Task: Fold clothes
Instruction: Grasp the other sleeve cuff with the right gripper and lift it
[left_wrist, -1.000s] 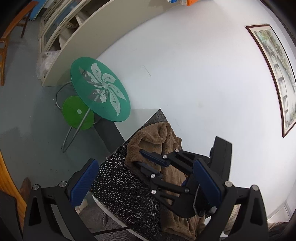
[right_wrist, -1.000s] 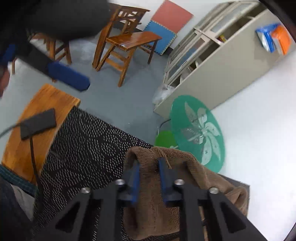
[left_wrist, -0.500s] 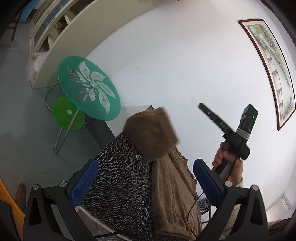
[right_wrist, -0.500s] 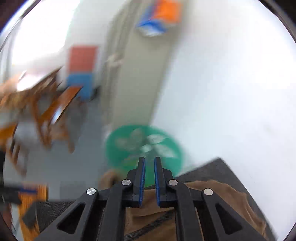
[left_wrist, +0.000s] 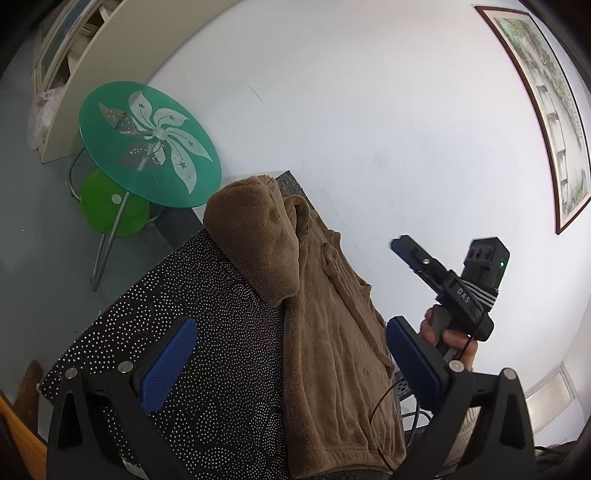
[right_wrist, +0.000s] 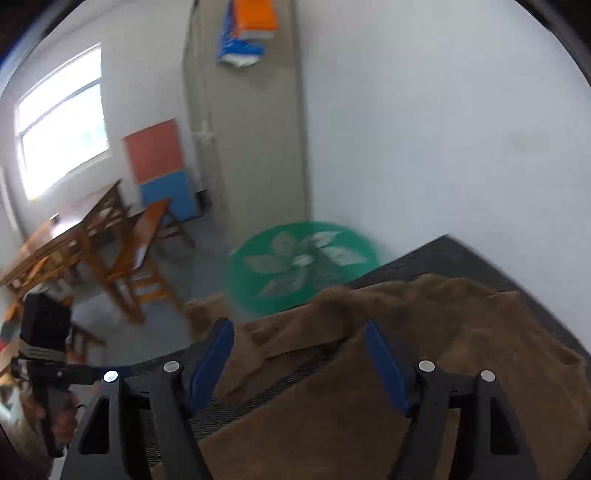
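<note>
My right gripper (right_wrist: 299, 363), clamped on the brown fleece garment (left_wrist: 332, 332) a second ago, now hangs above it with fingers spread wide and empty. The garment's far end, lifted mid-air half a second back, now lies folded over on the dotted black tabletop (left_wrist: 207, 332). My left gripper (left_wrist: 291, 365) sits slightly nearer the cloth.

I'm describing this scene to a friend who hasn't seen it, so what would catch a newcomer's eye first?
Probably the brown fleece garment, lying on the dark dotted tabletop with one end folded back over itself. Next, the green glass side table with its white flower design, standing on the floor beyond the tabletop's far edge. Both tools, left and right, are open and empty above the cloth.
</note>
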